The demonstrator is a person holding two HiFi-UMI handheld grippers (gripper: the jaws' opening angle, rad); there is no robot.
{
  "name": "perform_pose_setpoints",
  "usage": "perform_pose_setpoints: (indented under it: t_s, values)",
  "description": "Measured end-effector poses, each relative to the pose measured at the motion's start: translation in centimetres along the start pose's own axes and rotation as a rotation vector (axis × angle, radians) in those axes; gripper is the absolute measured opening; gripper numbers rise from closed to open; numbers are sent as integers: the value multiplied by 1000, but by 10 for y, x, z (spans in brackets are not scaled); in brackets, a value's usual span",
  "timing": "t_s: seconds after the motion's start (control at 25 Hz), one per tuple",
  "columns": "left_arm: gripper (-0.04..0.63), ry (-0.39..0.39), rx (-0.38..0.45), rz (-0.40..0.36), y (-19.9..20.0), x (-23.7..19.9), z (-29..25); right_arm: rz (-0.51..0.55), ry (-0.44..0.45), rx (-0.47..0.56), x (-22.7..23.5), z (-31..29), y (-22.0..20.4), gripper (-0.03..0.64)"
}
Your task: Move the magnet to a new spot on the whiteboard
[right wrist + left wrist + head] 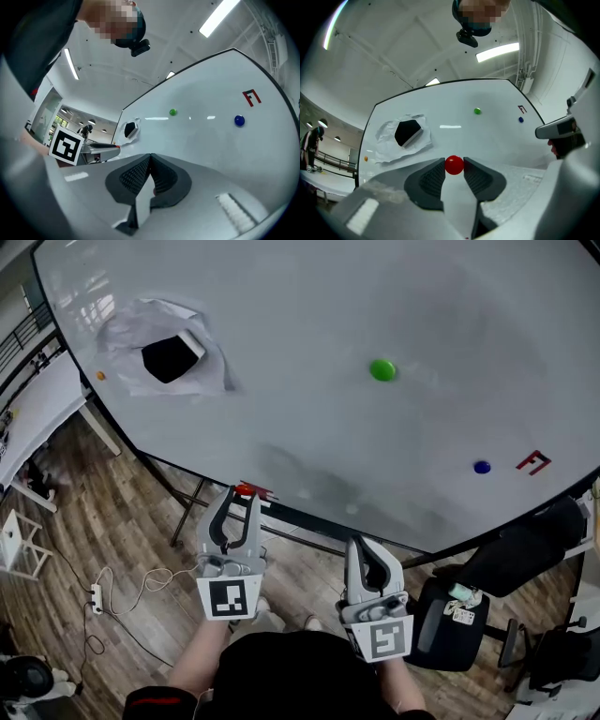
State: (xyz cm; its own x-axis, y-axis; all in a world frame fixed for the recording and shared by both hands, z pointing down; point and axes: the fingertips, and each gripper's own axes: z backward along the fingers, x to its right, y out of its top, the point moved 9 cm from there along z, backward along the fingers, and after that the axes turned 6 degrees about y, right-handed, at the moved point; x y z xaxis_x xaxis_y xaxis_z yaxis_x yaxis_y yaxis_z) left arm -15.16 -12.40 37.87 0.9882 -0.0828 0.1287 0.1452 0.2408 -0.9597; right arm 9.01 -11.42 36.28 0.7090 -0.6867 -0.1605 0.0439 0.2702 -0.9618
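Red magnet pinched at the tips of left gripper, low by the whiteboard's bottom edge: grab looks done, placing at a new spot remains; right gripper pressed together, empty.

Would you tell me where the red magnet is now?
The red magnet is clamped in the left gripper by the whiteboard's lower edge, lower left in the head view.

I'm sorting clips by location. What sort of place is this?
Probably an office or meeting room: a large whiteboard with a green magnet on it, a black office chair, and ceiling strip lights.
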Motion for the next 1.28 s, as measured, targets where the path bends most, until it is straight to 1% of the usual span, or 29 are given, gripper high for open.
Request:
perform_pose_setpoints:
  t_s: [0.08, 0.2, 0.56, 0.72, 0.88, 1.08, 1.16, 1.28]
  values:
    - [130, 18, 2, 4, 5, 2, 9, -9, 29, 9, 1, 1, 3, 2]
    - [130, 45, 4, -10, 12, 5, 24, -23, 67, 27, 1, 3, 5, 2]
    - [130, 152, -22, -52, 24, 9, 70, -42, 195, 43, -2, 10, 5, 2]
    - [130, 196, -37, -62, 28, 15, 90, -62, 249, 71, -5, 12, 9, 2]
    - [130, 232, -31, -93, 32, 22, 108, -58, 291, 52, -5, 19, 6, 2]
    - [130, 284, -52, -92, 35, 33, 131, -65, 352, 59, -9, 27, 8, 2]
    - [130, 297, -51, -106, 36, 35, 139, -71, 375, 72, -12, 29, 9, 2]
    - [130, 329, -50, -89, 36, 40, 150, -79, 407, 96, -15, 30, 11, 2]
